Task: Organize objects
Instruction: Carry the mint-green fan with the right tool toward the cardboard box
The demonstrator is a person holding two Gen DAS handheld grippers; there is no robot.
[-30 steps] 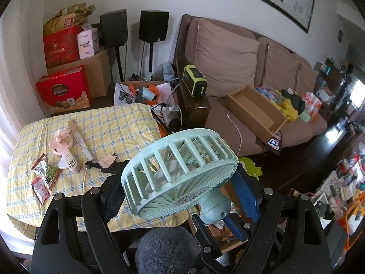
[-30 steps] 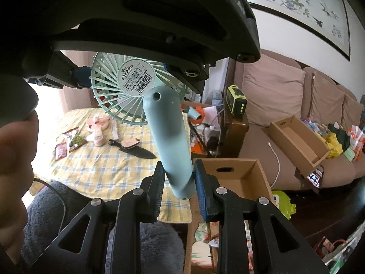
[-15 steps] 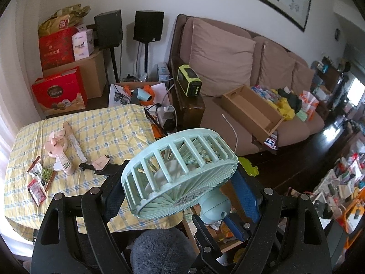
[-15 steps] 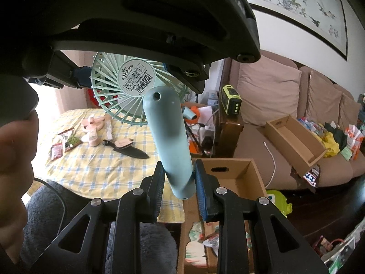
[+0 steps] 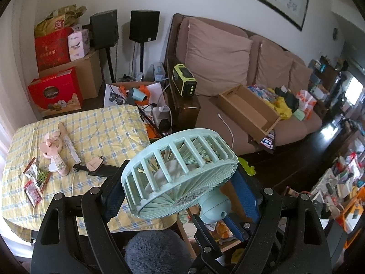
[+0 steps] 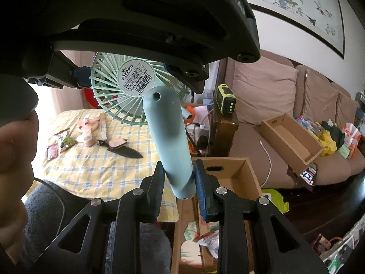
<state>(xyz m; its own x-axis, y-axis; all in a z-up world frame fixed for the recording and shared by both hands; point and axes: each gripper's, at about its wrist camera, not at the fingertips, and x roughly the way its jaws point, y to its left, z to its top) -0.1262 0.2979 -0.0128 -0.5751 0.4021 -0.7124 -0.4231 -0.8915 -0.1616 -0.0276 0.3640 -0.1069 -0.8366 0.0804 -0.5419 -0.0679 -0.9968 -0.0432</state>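
A mint-green handheld fan is held by both grippers above the table's near edge. In the left wrist view its round cage (image 5: 180,171) sits between the widely spread blue pads of my left gripper (image 5: 180,194), which press on the rim from both sides. In the right wrist view my right gripper (image 6: 180,182) is shut on the lower end of the fan's handle (image 6: 170,137). The barcode label on the fan head (image 6: 134,80) faces this camera. The left gripper's dark body (image 6: 136,11) fills the top of that view.
The table under a yellow checked cloth (image 5: 95,132) carries a pink fan (image 5: 53,150), a sheathed knife (image 5: 98,167) and snack packets (image 5: 34,180). An open cardboard box (image 6: 228,173) stands below the handle. Another box (image 5: 248,111) lies on the brown sofa (image 5: 216,52). A hand (image 6: 13,171) is at left.
The room behind the fan has slid slightly to the left in both views. Both grips on the fan are unchanged.
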